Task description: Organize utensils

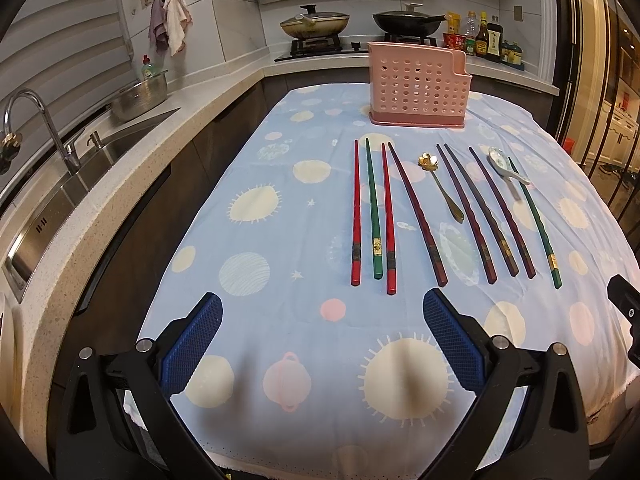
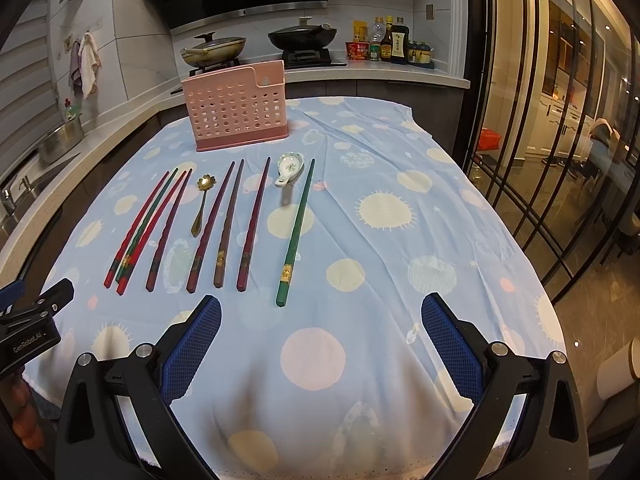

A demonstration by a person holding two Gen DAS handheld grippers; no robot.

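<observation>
A pink perforated plastic utensil holder (image 1: 418,84) is standing upright at the far end of a table draped in a light-blue cloth printed with cream and pink planets (image 1: 280,240). In front of the holder, a row of utensils is lying flat on the cloth, pointing lengthwise away from it. Starting at the holder's left front, two red lacquered chopsticks (image 1: 356,216) are flanking a green lacquered chopstick (image 1: 373,216); the three are lying just beside one another. Next to them a dark maroon ridged chopstick (image 1: 418,216) is lying alone, then a small gold flower-bowled spoon (image 1: 440,188), then three more dark maroon chopsticks (image 1: 486,216). In front of the holder's right side, a white ceramic soup spoon with a green pattern (image 2: 289,168) is resting beside a second green chopstick (image 2: 296,236).

The left gripper (image 1: 322,312) is hovering near the table's close edge, its blue-padded jaws spread wide and gripping nothing. The right gripper (image 2: 320,316) is hovering likewise, wide apart and holding nothing, with the near end of the second green chopstick lying just ahead of it.

Beyond the holder, two lidded pans (image 1: 316,24) are sitting on a stove.
</observation>
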